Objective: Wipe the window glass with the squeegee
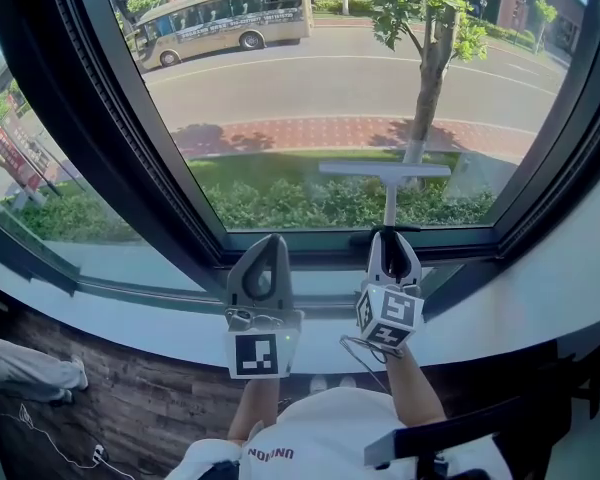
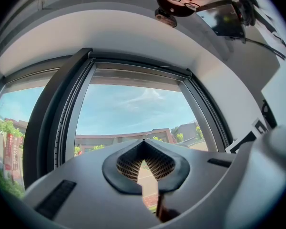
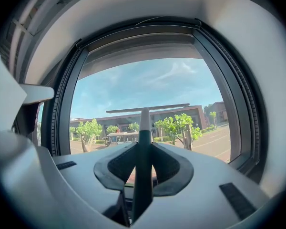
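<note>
Grey, the squeegee (image 1: 385, 170) stands upright with its blade against the lower window glass (image 1: 310, 78), its handle clamped between the jaws of the right gripper (image 1: 393, 246). Just beside it, the left gripper (image 1: 267, 253) has its jaws closed together, holding nothing.

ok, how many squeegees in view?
1. The squeegee has its handle clamped in the right gripper, blade up in front of the lower glass; the left gripper is shut, empty.
</note>
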A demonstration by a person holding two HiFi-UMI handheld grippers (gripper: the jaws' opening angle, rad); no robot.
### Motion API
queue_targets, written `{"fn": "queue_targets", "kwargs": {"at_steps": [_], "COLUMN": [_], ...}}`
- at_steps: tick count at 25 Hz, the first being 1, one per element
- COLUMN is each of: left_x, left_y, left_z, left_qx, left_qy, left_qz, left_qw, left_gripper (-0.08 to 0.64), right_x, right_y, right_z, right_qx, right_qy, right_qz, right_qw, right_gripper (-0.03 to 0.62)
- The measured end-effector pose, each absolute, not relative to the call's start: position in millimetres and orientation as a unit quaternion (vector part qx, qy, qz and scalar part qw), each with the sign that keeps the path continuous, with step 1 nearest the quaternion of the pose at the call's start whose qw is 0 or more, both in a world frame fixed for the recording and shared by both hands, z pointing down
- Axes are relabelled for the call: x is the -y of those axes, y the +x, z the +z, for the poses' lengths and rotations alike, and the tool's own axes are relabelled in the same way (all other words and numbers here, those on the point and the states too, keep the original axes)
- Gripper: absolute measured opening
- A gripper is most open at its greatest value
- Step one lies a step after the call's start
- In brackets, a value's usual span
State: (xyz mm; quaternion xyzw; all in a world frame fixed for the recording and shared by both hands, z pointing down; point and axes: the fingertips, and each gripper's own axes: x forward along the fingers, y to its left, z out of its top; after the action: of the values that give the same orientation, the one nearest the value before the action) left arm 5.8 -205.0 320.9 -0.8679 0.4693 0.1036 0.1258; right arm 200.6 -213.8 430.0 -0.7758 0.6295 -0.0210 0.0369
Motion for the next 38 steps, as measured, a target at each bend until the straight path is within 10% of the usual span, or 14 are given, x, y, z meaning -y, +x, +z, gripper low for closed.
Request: {"fn": "queue_targets", "kwargs": {"at_steps": [38], "left_x": [201.6], "left_y": [13.3], "left_z": [329.1], "left_qx": [-0.465], "left_qy": [-0.871], "left_qz": [0.094], "left_qw": [0.124], "left_gripper": [-0.005], "right_x": [194.2], "right_y": [198.5], "right_z": [545.2], "right_qx": [-0.639], "right_qy": [-0.755], "right_qz": [-0.144], "right_qw": [-0.02], "right_gripper": [0.097]}}
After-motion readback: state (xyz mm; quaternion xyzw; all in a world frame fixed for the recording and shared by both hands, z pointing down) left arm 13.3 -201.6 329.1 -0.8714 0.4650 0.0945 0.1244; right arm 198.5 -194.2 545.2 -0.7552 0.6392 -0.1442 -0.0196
